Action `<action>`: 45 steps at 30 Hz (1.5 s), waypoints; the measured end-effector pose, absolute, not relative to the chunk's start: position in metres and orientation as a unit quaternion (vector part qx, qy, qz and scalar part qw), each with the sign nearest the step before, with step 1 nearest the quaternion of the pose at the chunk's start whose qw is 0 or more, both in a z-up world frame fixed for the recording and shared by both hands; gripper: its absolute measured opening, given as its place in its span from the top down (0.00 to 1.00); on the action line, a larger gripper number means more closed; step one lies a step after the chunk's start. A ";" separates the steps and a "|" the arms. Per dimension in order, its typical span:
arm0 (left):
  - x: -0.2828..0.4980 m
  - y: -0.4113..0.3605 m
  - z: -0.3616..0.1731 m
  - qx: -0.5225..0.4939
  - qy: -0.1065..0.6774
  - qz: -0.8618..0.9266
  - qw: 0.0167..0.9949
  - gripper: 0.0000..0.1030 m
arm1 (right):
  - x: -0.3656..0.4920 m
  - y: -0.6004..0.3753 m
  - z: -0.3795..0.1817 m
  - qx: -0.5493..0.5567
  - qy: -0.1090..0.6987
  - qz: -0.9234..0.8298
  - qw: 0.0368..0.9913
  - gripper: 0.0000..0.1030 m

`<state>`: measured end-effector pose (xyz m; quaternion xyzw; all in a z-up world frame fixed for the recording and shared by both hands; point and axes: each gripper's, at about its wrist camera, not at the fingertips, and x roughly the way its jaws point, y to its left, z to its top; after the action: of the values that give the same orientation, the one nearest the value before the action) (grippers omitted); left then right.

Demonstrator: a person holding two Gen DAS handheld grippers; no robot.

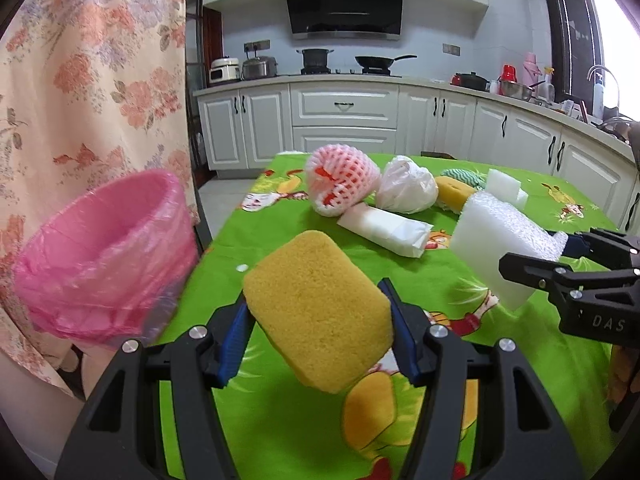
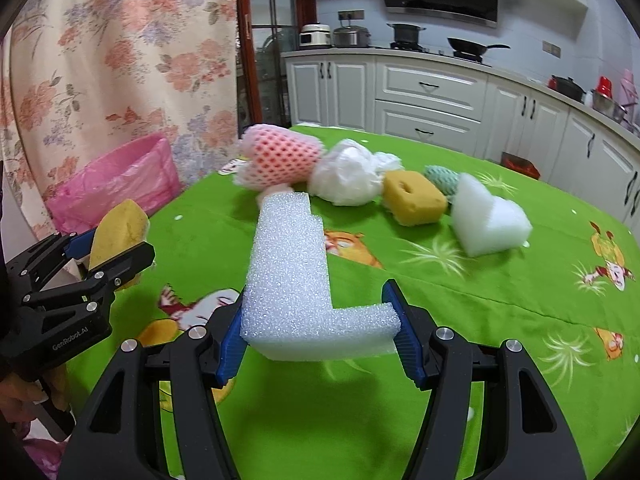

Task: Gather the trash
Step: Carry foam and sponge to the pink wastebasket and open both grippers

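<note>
my left tongs (image 1: 316,320) clamp a yellow sponge (image 1: 320,312) above the green desk (image 1: 280,420), beside the pink-lined bin (image 1: 108,256). my right tongs (image 2: 320,324) clamp l-shaped white foam (image 2: 292,280) over the desk.

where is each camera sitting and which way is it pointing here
Left wrist: on the left gripper, looking forward over its yellow sponge toward the pink-lined bin; the right gripper enters from the right.
Right wrist: on the right gripper, looking forward over its white foam piece; the left gripper shows at left.
Shared: green tablecloth, bin, netted fruit wrap, kitchen counter.
</note>
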<state>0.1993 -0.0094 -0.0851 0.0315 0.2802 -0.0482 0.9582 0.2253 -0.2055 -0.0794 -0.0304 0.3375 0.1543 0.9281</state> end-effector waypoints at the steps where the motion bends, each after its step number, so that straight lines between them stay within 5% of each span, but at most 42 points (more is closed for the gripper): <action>1: 0.198 -0.006 -0.084 0.032 0.278 -0.047 0.959 0.43 | 0.226 -0.204 -0.079 -0.030 0.338 0.157 0.928 0.42; 26: 0.197 0.141 -0.022 0.040 0.233 0.038 0.971 0.43 | 0.276 -0.058 -0.031 -0.028 0.295 0.299 0.907 0.42; 45: 0.255 0.240 -0.030 0.017 0.255 0.060 0.965 0.38 | 0.328 0.049 -0.019 -0.043 0.288 0.378 0.879 0.42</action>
<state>0.2546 0.2397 -0.0304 0.0169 0.2550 0.0598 0.9649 0.3283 0.0490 -0.0186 -0.0430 0.2878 0.3778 0.8790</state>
